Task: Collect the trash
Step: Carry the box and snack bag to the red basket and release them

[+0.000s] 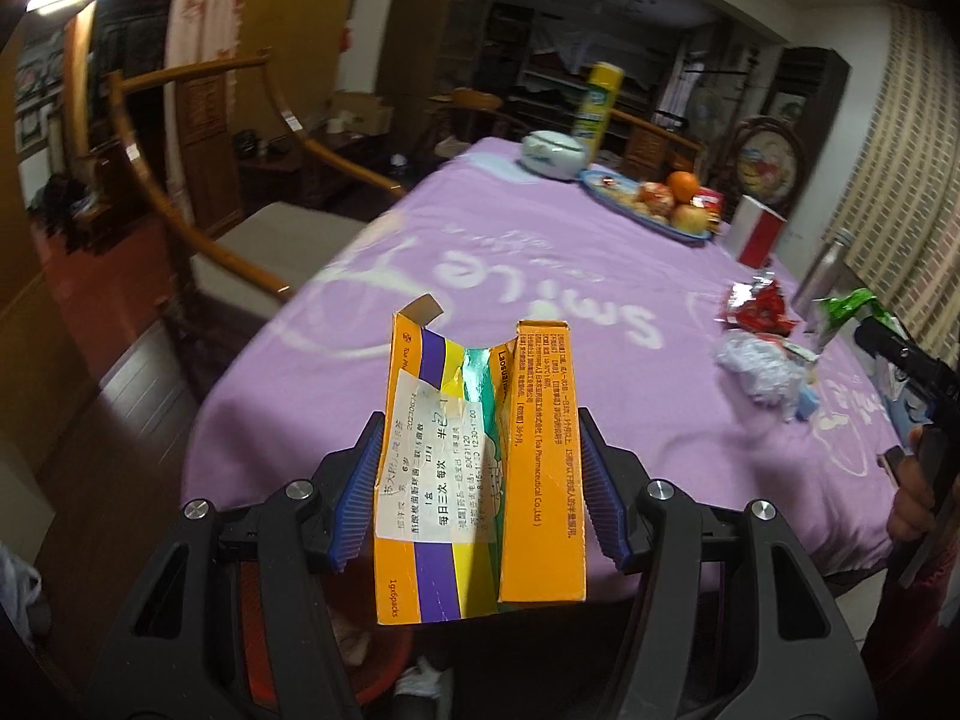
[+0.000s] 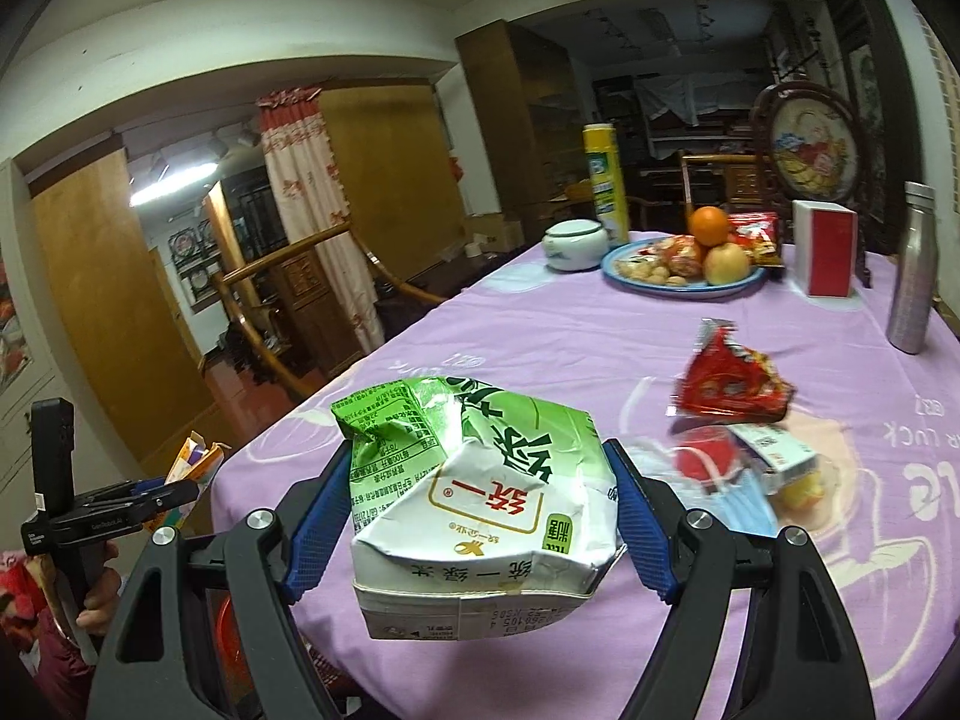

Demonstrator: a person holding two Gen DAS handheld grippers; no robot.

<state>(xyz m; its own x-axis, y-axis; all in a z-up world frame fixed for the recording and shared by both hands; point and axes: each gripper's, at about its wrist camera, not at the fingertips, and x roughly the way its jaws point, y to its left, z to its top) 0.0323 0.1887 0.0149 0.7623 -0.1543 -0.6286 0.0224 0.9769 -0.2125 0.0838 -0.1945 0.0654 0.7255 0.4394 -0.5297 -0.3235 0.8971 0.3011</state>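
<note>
A lived-in home dining room, cluttered and warmly lit.

A purple tablecloth [image 2: 540, 324] is covering the dining table, and a plate of fruit [image 2: 684, 276] is sitting on it beside a white lidded jar [image 2: 573, 245], a yellow spray can [image 2: 607, 180] and a metal bottle [image 2: 915, 270]. Curved wooden armchairs [image 1: 198, 192] are standing along the table's side, a patterned curtain [image 2: 312, 204] is hanging in a doorway, a round framed picture [image 2: 810, 144] is standing at the far end, and crowded shelves [image 2: 678, 114] are filling the back wall under a glowing ceiling light [image 2: 174, 183].
</note>
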